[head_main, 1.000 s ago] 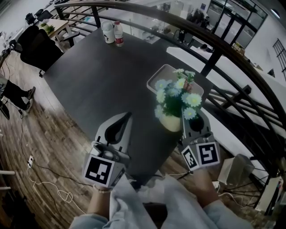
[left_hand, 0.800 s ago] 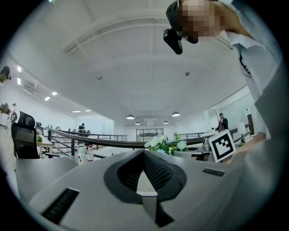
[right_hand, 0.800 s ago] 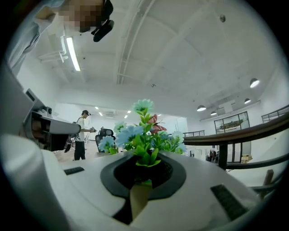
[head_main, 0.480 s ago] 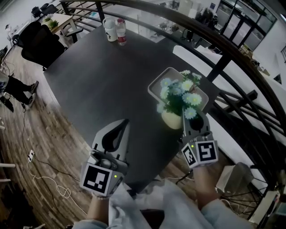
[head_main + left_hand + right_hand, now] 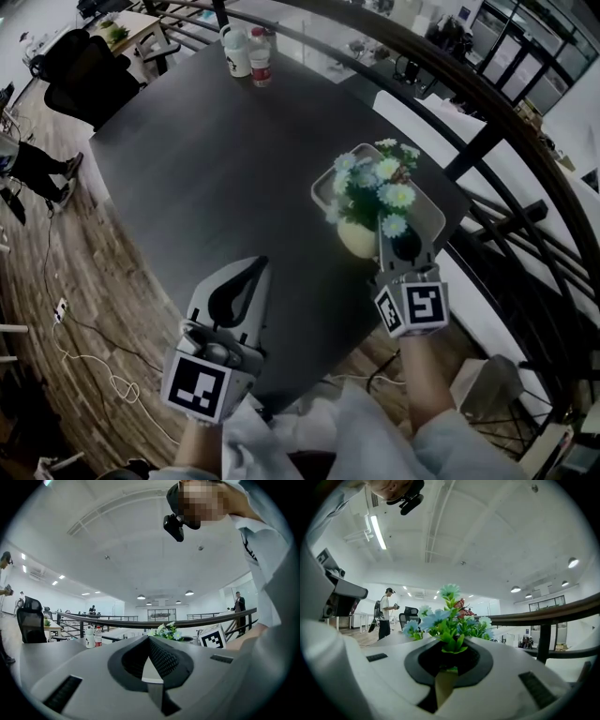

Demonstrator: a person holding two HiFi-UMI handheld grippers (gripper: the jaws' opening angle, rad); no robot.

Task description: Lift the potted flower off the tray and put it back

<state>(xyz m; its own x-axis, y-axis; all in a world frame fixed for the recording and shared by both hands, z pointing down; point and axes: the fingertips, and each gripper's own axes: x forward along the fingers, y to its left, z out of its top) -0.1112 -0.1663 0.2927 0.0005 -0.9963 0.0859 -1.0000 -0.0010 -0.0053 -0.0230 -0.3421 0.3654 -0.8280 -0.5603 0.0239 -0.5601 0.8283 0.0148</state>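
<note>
Pale blue and white blooms of the potted flower stand over the near end of the tray, which lies close to the far right edge of the dark table, just inside the curved railing. The right gripper comes at the cream pot from the near side, level with it, its marker cube turned up toward the head camera. In the right gripper view its jaws are nearly together and pinch the pot's cream wall, with green leaves and flowers rising directly above the pads. Whether the pot's base rests on the tray or hangs just above it cannot be told from any view. The left gripper is well apart from the tray, over the near part of the table, pointing across it. Its jaws are pressed together at the tips with nothing between them. Past those tips the left gripper view shows the flowers and the right gripper's cube beside them. At the far corner of the table stand a white container and a red-labelled bottle, just beside each other. A black office chair stands on the wooden floor beyond the table's left edge.
</note>
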